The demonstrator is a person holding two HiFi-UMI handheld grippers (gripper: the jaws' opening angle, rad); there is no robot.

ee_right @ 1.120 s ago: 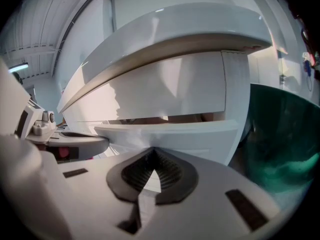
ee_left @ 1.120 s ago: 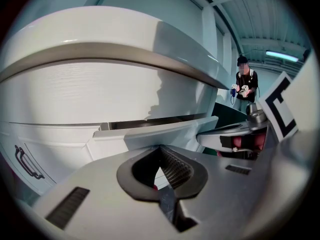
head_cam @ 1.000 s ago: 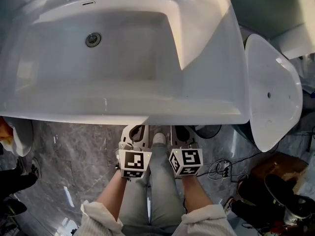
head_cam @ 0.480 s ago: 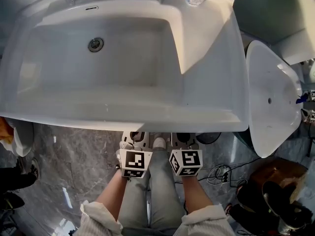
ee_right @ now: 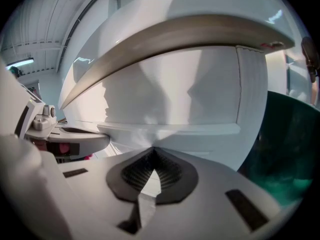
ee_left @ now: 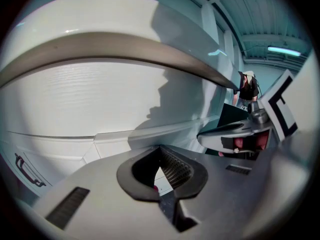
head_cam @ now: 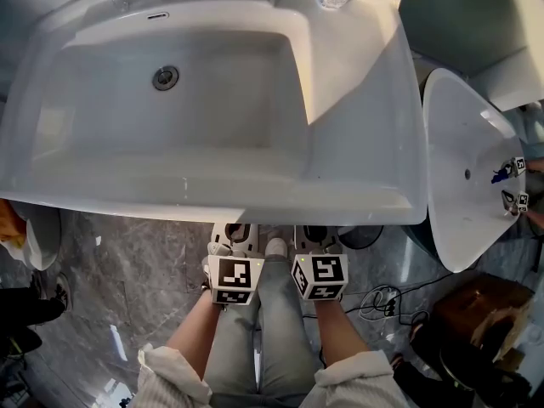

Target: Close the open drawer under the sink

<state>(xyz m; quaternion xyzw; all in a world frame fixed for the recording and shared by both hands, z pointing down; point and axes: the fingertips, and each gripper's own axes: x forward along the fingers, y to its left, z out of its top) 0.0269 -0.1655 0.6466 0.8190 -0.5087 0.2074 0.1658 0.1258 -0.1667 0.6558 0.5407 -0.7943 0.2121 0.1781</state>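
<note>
In the head view the white sink (head_cam: 357, 143) fills the top and hides the drawer beneath it. My left gripper (head_cam: 240, 233) and right gripper (head_cam: 315, 231) are side by side just below the sink's front rim, jaw ends tucked under it. In the left gripper view, the left gripper (ee_left: 160, 148) is shut and empty, its tips close against the white drawer front (ee_left: 95, 99). In the right gripper view, the right gripper (ee_right: 152, 149) is likewise shut and empty, at the lower edge of the drawer front (ee_right: 175, 91). I cannot tell whether either touches it.
A white oval fixture (head_cam: 463, 126) stands right of the sink, with small marker-covered objects (head_cam: 513, 184) at its far edge. Grey marble floor (head_cam: 127, 270) lies below, with cables (head_cam: 387, 294) to the right. The person's legs (head_cam: 263, 330) are directly behind the grippers.
Both grippers have stayed almost in place under the sink rim. The head view has shifted slightly, and small marker-covered objects have come into sight at the right edge.
</note>
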